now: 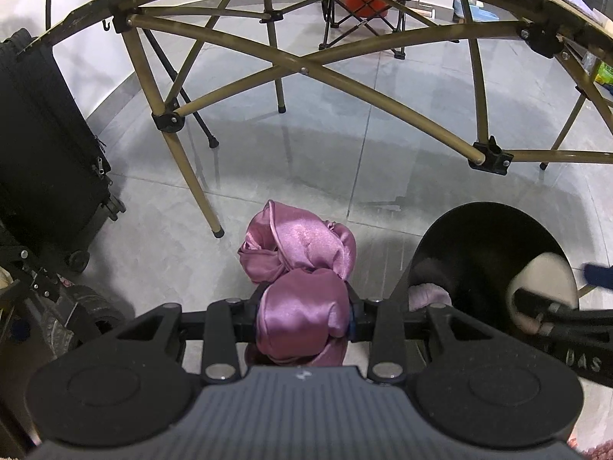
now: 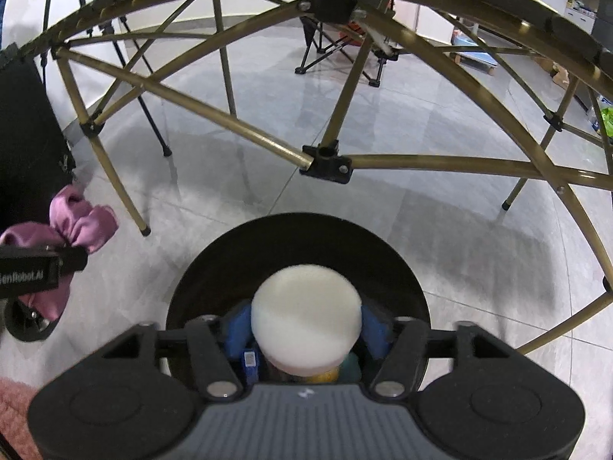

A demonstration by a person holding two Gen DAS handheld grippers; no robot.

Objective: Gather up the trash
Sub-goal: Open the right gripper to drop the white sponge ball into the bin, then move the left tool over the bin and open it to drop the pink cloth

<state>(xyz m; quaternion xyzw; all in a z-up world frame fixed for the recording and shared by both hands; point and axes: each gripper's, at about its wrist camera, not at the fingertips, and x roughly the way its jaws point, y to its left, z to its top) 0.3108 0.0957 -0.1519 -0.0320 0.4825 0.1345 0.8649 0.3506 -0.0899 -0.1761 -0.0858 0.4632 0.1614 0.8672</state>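
A glossy grey tiled floor [image 1: 314, 115] runs under the folding table frame [image 1: 302, 69], whose bronze crossed struts arch over both views. At the left edge of the floor stands a black suitcase [image 1: 46, 145] on wheels, beside the frame's near left leg; farther back sits a folding camp chair [image 1: 364, 11]. The left gripper [image 1: 302, 314] points steeply down over the floor, its jaws partly closed and pressed on a bundle of pink satin cloth [image 1: 299, 268] that bulges above and below the fingers. Just right of it stands a black round bin [image 1: 486, 245] on the floor, near the frame's central strut joint. The right gripper [image 2: 306, 329] hangs over the mouth of the bin [image 2: 214, 268], also angled steeply down, its jaws spread wide with a white-capped container [image 2: 306, 318] between the blue pads [image 2: 237, 329], which stand clear of the cap; whether they touch it lower down I cannot tell.
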